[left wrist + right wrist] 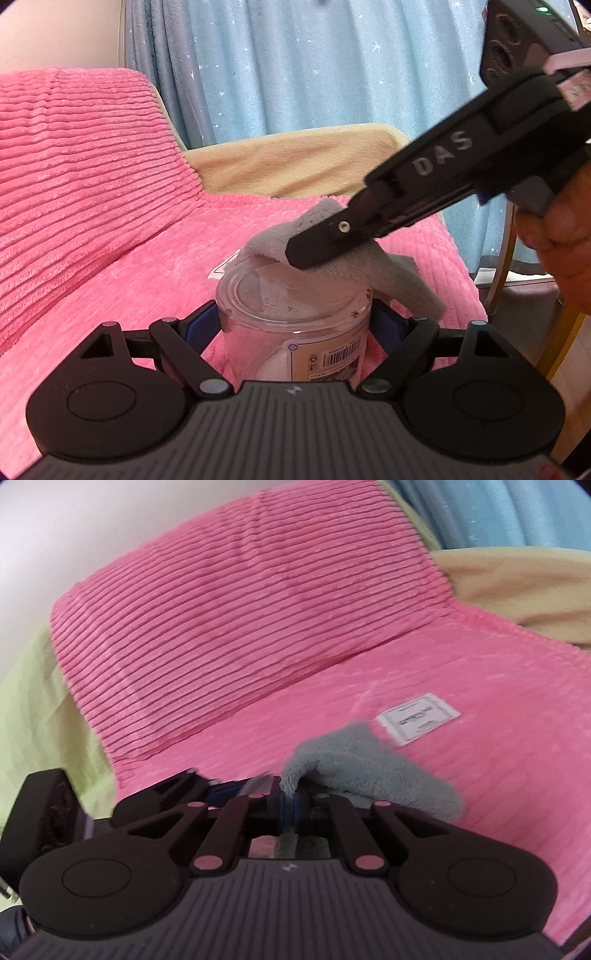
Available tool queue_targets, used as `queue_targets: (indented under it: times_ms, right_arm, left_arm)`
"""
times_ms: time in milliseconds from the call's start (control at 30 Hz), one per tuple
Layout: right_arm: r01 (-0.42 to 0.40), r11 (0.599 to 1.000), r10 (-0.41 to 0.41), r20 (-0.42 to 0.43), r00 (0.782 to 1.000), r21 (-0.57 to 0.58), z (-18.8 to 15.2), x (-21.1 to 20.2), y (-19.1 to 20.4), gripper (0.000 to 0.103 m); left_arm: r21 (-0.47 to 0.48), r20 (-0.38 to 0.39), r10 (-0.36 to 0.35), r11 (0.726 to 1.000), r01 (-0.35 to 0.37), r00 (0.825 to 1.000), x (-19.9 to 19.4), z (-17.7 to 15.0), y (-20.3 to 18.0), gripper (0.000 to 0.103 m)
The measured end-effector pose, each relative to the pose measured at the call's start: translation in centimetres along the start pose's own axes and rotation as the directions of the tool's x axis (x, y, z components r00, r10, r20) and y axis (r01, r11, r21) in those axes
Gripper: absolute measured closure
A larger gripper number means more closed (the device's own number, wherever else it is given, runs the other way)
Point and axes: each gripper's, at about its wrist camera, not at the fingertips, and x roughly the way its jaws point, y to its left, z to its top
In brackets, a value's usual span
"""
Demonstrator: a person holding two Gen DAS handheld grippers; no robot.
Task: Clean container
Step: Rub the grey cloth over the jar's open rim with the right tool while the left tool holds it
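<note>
- Clear container (295,314), held upright between the blue pads of the left gripper (295,332); jaws spread wide and pressing on its two sides, probably to steady it against the rubbing. Barcode label facing the camera.
- Grey cloth (332,258), pinched in the right gripper (314,254), its jaws nearly closed on a fold; bunched over the container's top and draping down its right side, apparently so that the fabric, not the fingers, meets the plastic.
- Same grip in the right wrist view: cloth (354,771) rising from between the closed pads of the right gripper (291,805).
- Judged step: wiping the container's top; sides and interior apparently not yet reached.
- Pink ribbed blanket (110,229) beneath, over a bed; soft footing, hence the need for a firm hold.
- White tag (417,718) on the blanket, blue star curtain (295,74) behind; neither in the way.
- Part of a hand (561,251) at the right edge.
</note>
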Motion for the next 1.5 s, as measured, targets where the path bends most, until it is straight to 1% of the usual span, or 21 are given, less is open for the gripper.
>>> queue_targets:
  times_ms: [133,233,367,433,533,567,767,967,1033,1233,1333,1400,1500]
  right_arm:
    - [-0.020,1.000,0.020,0.004,1.000,-0.018,0.1,0.8,0.8,0.100]
    - [0.003,1.000,-0.003,0.017,1.000,-0.019,0.6,1.5,0.8,0.101]
    - [0.041,0.999,-0.041,0.016,0.999,0.005,0.8,1.0,0.1,0.101]
    - [0.034,0.999,-0.035,0.014,0.999,0.027,0.6,0.5,-0.2,0.101]
    - [0.001,0.999,-0.001,0.007,1.000,0.054,0.3,0.1,-0.2,0.100]
    - [-0.010,0.999,0.010,0.005,1.000,0.051,0.2,0.2,-0.2,0.100]
    - [-0.006,1.000,0.006,0.017,1.000,0.018,0.6,1.4,0.2,0.101]
    - [0.066,0.997,-0.066,0.019,0.998,-0.032,1.0,1.3,0.1,0.101]
    - [0.071,0.997,-0.071,0.008,0.997,-0.023,1.1,1.0,-0.3,0.101]
    - [0.058,0.998,-0.060,-0.042,0.997,-0.034,1.1,-0.2,-0.8,0.101]
    - [0.036,0.999,-0.038,-0.069,0.997,-0.032,1.0,-0.7,-0.8,0.101]
    - [0.012,1.000,-0.013,-0.084,0.996,-0.009,0.9,-1.0,-1.0,0.101]
    - [-0.015,1.000,0.016,-0.099,0.995,0.009,0.8,-1.3,-1.0,0.101]
  left_arm:
    - [-0.004,-0.001,0.001,1.000,-0.001,1.000,-0.1,0.0,0.0,0.019]
    - [-0.002,-0.002,0.003,1.000,-0.003,1.000,0.0,0.0,-0.1,0.019]
    - [-0.007,-0.002,0.001,1.000,-0.001,1.000,0.1,0.1,-0.1,0.019]
    - [-0.005,-0.002,0.002,1.000,-0.002,1.000,0.2,0.1,-0.2,0.019]
    - [-0.003,-0.004,0.004,1.000,-0.004,1.000,0.2,0.2,-0.2,0.019]
    - [-0.004,-0.005,0.004,1.000,-0.004,1.000,0.2,0.2,-0.2,0.019]
    - [-0.012,-0.008,0.009,1.000,-0.009,1.000,0.3,0.1,-0.3,0.019]
    - [-0.025,-0.007,0.004,1.000,-0.005,1.000,0.5,0.2,-0.3,0.019]
    - [-0.022,-0.007,0.005,1.000,-0.005,1.000,0.5,0.2,-0.3,0.019]
    - [-0.015,-0.009,0.008,1.000,-0.008,1.000,0.7,0.2,-0.5,0.019]
    - [-0.017,-0.010,0.018,1.000,-0.018,1.000,0.8,0.4,-1.2,0.019]
    - [-0.019,-0.011,0.025,1.000,-0.025,1.000,0.9,0.5,-1.8,0.018]
    - [-0.016,-0.011,0.018,1.000,-0.018,1.000,0.9,0.4,-1.3,0.018]
